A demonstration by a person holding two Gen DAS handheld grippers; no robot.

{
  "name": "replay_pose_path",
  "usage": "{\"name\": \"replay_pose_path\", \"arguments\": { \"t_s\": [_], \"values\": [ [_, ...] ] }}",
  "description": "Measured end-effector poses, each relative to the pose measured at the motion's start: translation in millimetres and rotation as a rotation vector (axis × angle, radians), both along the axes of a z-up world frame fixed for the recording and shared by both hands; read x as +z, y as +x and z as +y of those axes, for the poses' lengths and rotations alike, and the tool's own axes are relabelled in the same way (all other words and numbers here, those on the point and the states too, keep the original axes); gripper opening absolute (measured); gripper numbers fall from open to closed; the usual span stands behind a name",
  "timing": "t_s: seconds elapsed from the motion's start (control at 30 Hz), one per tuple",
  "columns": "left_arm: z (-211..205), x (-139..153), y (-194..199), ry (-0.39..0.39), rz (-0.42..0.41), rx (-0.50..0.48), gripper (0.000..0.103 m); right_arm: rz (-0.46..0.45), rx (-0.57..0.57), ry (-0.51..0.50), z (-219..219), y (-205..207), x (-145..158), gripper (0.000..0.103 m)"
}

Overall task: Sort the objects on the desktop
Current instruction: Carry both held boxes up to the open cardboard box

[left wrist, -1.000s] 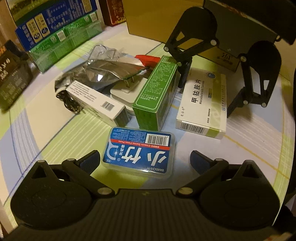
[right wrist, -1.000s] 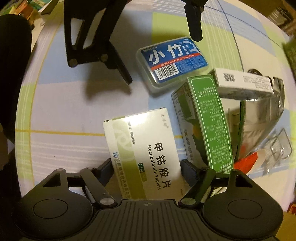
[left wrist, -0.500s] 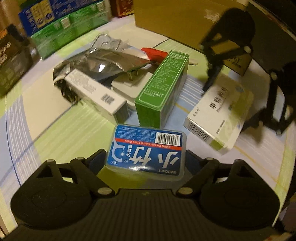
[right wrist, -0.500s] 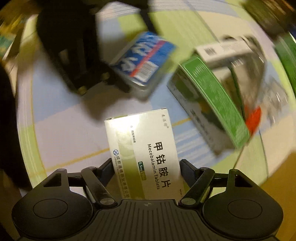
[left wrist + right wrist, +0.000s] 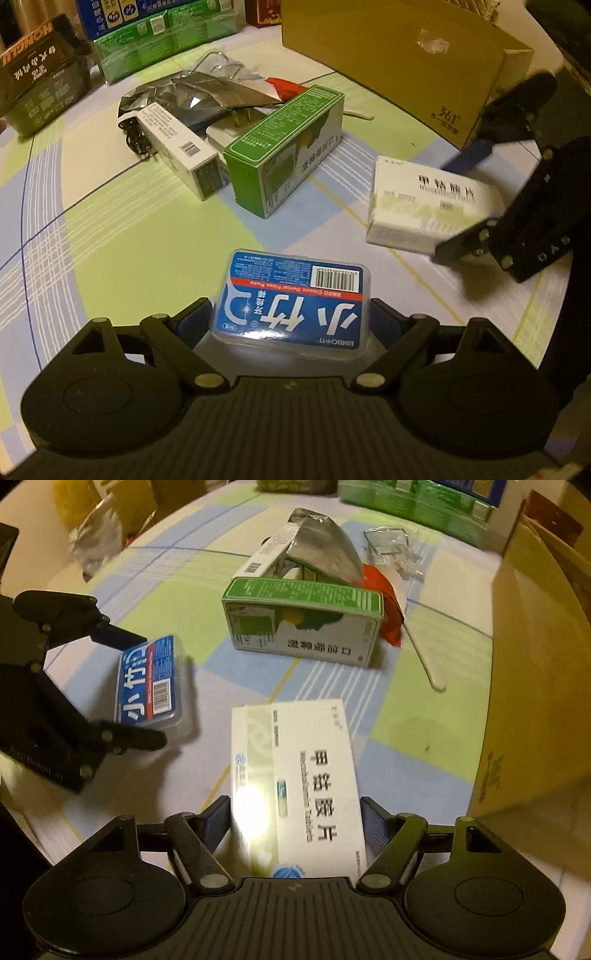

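Observation:
A clear dental-floss-pick box with a blue label point(image 5: 291, 299) sits between the blue pads of my left gripper point(image 5: 290, 314), which is shut on its two short ends. From the right wrist view the same box point(image 5: 149, 681) hangs in the left gripper point(image 5: 147, 688), casting a shadow on the cloth. My right gripper point(image 5: 295, 805) is shut on a white and green tablet box point(image 5: 295, 775), held flat, label up. The left wrist view shows that box point(image 5: 424, 199) blurred in the right gripper point(image 5: 456, 205), above the table.
A green carton point(image 5: 280, 147) lies mid-table beside a slim white box point(image 5: 177, 147), a white charger point(image 5: 229, 129), a black cable point(image 5: 135, 140) and a crumpled foil bag point(image 5: 199, 92). A big cardboard box point(image 5: 535, 664) stands at the right. A white spoon point(image 5: 424, 657) lies by it.
My left gripper closed on the floss-pick box, which lay loose between its fingers. The right gripper rolled and swung the tablet box away from the green carton, off the cloth.

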State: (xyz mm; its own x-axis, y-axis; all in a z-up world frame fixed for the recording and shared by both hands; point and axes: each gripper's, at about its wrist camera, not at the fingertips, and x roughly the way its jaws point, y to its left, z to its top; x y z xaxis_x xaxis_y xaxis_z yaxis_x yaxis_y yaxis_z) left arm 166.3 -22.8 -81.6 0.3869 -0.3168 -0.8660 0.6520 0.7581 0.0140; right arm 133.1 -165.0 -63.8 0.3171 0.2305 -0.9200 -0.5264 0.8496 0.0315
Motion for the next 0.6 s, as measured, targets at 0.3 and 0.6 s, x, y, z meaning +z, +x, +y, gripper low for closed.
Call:
{"name": "replay_pose_path", "arguments": {
  "t_s": [0.3, 0.6],
  "values": [
    [4.9, -3.2, -4.5, -0.056, -0.027, 0.025, 0.087, -0.062, -0.044, 0.056, -20.4, -4.2, -16.6, 0.069],
    [-0.4, 4.9, -12.1, -0.059, -0.058, 0.053, 0.086, -0.146, -0.117, 0.103, -29.2, -14.6, 6.1, 0.068]
  ]
}}
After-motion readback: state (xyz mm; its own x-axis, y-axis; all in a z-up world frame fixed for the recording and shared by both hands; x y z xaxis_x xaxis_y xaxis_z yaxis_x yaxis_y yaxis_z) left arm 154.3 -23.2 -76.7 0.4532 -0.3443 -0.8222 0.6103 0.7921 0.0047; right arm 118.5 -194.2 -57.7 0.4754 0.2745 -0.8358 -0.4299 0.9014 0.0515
